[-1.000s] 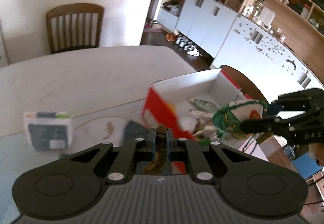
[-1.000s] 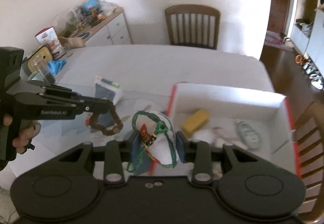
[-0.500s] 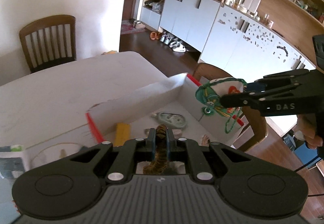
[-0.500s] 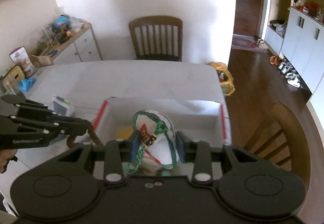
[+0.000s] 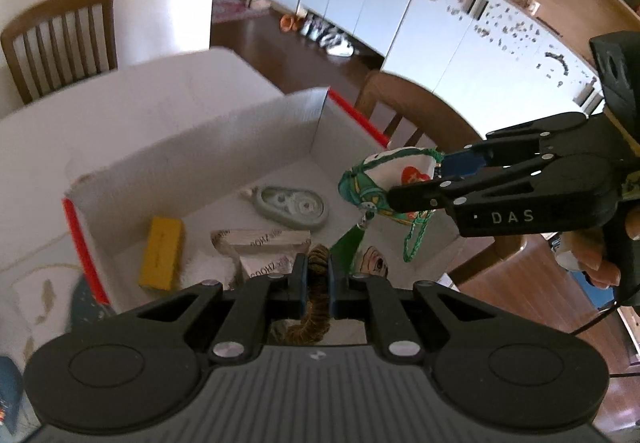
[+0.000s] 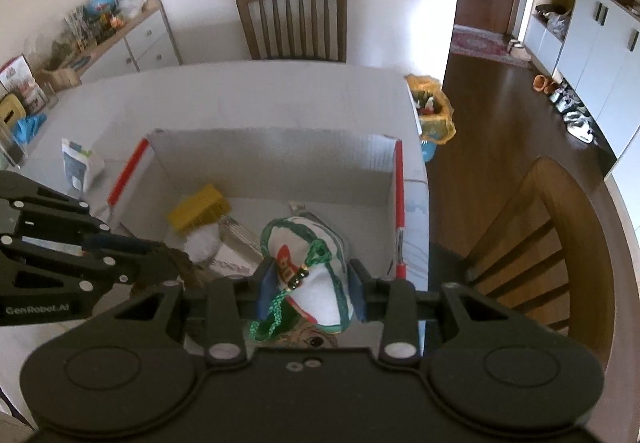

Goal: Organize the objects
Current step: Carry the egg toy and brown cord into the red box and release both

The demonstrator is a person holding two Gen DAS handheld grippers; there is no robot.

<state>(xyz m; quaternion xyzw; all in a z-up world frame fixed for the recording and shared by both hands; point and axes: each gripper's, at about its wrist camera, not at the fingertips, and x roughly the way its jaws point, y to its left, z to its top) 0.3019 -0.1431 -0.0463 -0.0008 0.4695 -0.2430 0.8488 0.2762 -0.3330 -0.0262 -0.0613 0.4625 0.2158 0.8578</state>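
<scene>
Box (image 6: 276, 159) lies directly beneath both loads: the left gripper (image 5: 317, 275), clamped on a brown cord ring (image 5: 316, 263), and the right gripper (image 6: 310, 285), pinching a white pouch (image 6: 316, 267), hang over its open interior.

A brown braided ring (image 5: 318, 263) hangs clamped in the left gripper (image 5: 317, 285) over the open white box (image 5: 224, 147) with red edges. A white pouch (image 6: 316, 275) with green cord sits clamped in the right gripper (image 6: 312, 285) above the box's right side. Inside lie a yellow block (image 5: 161, 258), a grey tape roller (image 5: 294, 203) and paper packets (image 5: 264, 247).
</scene>
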